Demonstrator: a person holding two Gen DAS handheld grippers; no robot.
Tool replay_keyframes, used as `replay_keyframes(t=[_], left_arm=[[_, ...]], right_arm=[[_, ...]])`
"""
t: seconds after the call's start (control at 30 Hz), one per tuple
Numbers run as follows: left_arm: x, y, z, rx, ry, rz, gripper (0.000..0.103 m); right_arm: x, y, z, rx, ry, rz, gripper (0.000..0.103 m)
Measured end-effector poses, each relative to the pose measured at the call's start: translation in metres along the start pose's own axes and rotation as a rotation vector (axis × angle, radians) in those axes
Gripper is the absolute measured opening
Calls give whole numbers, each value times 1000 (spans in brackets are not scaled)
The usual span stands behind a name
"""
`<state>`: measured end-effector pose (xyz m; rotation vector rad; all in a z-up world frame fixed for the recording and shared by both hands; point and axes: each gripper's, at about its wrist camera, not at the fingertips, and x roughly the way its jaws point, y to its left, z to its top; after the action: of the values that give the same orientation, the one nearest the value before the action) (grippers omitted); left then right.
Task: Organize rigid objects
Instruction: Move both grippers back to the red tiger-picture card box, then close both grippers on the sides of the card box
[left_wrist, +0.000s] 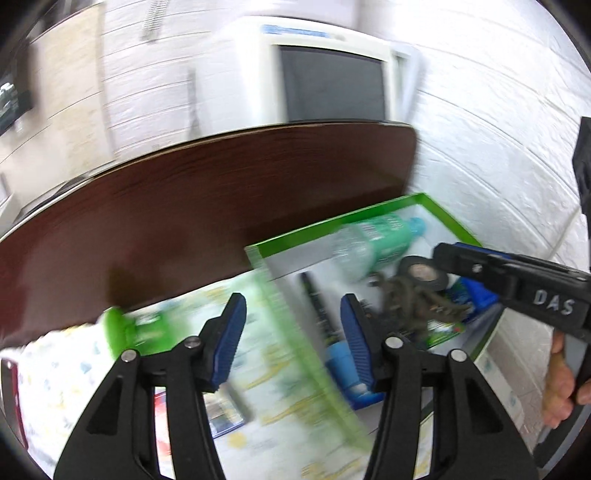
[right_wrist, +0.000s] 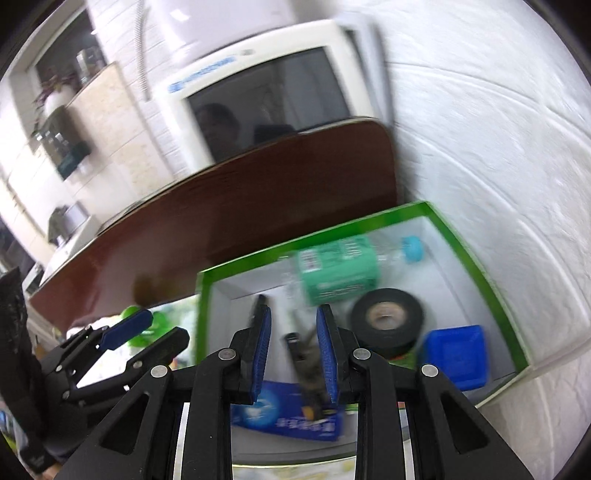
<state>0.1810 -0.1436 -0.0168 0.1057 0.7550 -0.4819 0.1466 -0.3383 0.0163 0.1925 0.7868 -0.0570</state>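
A green-rimmed white box (right_wrist: 476, 254) sits by the white wall and holds a green-labelled bottle (right_wrist: 340, 271), a black tape roll (right_wrist: 386, 319), a blue square tub (right_wrist: 456, 352), a blue carton (right_wrist: 288, 413) and a dark toy-like object (right_wrist: 308, 356). My right gripper (right_wrist: 293, 354) is open over the box, with the dark object between its fingers. My left gripper (left_wrist: 291, 339) is open and empty above the box's left rim (left_wrist: 295, 317); the box (left_wrist: 417, 201), bottle (left_wrist: 373, 240) and tape roll (left_wrist: 424, 275) show there too. The right gripper (left_wrist: 454, 258) shows from the side.
A dark brown table (left_wrist: 221, 199) with a patterned cloth (left_wrist: 55, 376) carries a green bottle (left_wrist: 136, 328) lying left of the box. An old CRT monitor (left_wrist: 325, 77) stands behind the table. The white wall (right_wrist: 498, 147) is close on the right. Both views are motion-blurred.
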Motion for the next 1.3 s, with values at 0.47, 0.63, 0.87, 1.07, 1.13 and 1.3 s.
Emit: replay_keyframes(t=[0.47,0.63,0.87,1.07,1.13,1.3], left_arm=[[-44,102,-82,-116,40,137,62],[-46,112,-111,-97,83,83,63],[-22,115,-128,-125,136,0,63],[-3,117,-123,-149,151,-58,61],[0,117,-120,-148,144,-66,59],[4,113,-116,-118,139,-74,49]], right_arm=[[33,136,-44,-216,144,136,53],[75,168,-66,-245,248,70,59],[119,181,-79,-165,310,-84,59],[138,176,-80,-123,323,-147,59],[141,173,-79,-95,340,-103,59],[150,170,-77,-81,397,-8,60]])
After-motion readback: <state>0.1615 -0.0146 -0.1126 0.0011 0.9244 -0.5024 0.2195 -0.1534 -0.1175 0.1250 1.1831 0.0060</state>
